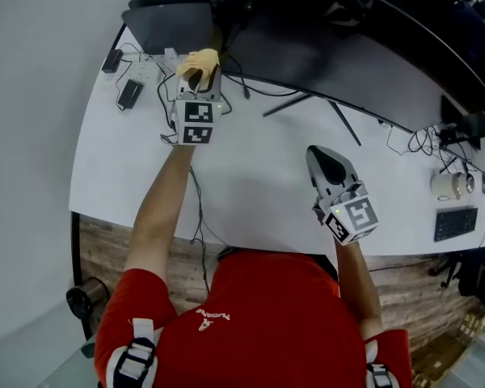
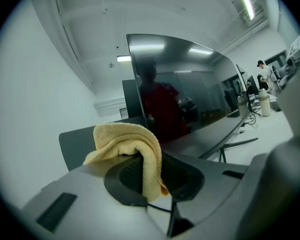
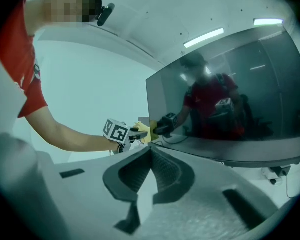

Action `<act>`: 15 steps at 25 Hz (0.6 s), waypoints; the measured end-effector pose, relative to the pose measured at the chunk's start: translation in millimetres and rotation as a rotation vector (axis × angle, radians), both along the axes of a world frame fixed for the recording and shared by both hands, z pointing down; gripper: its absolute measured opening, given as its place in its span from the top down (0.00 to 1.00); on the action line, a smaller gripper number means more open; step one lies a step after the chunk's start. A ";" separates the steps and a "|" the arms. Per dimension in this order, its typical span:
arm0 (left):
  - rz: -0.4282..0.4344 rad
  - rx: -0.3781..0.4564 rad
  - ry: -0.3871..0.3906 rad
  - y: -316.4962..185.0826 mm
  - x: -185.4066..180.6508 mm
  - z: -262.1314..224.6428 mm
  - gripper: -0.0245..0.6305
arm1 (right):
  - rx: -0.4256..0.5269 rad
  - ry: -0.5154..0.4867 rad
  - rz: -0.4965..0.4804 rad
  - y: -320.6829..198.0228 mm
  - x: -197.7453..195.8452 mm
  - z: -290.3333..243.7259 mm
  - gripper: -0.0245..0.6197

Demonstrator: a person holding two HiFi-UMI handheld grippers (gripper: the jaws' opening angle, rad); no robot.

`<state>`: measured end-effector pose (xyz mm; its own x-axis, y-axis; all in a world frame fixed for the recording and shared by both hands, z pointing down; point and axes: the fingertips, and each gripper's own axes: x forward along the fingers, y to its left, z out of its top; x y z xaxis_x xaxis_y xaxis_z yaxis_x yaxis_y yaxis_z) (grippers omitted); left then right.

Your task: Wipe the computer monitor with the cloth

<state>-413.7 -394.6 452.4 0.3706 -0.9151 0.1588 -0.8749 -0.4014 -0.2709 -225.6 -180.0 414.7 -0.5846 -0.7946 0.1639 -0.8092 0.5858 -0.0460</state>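
White desk, curved along its front edge, runs under a wide, curved monitor whose dark screen is off and mirrors the person in the red shirt. Loose cables trail across the top. A mug and a keyboard sit far off to the right, and a small black device lies near the left end. A grey panel stands just left of the monitor.

The left gripper reaches forward to the monitor's lower left corner. Its jaws are clamped on a yellow cloth; in the left gripper view the cloth is pinched between the two pads and bunches up over the left jaw. From the right gripper view the cloth meets its own reflection at the screen's left edge, so it appears to touch the glass there (the contact itself is too small to be sure of).

The right gripper hangs over bare desk in front of the monitor's middle, well apart from the left one. Its jaws are closed, the tips meeting with nothing between them, and it points toward the screen.
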 end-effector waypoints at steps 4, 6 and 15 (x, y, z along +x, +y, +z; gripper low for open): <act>-0.017 -0.039 0.012 -4.5 1.2 23.7 0.88 | -0.022 0.004 0.023 0.8 9.9 8.9 0.95; -0.028 -0.055 0.025 -5.7 0.9 32.4 0.88 | -0.030 0.002 0.036 0.1 16.1 12.1 0.95; -0.051 -0.144 0.029 -3.9 -3.9 77.7 0.88 | -0.052 -0.006 0.058 0.7 25.1 22.1 0.95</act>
<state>-417.5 -398.5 530.1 0.3305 -0.9013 0.2800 -0.9017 -0.3892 -0.1882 -200.5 -179.3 436.8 -0.5387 -0.8177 0.2027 -0.8414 0.5344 -0.0803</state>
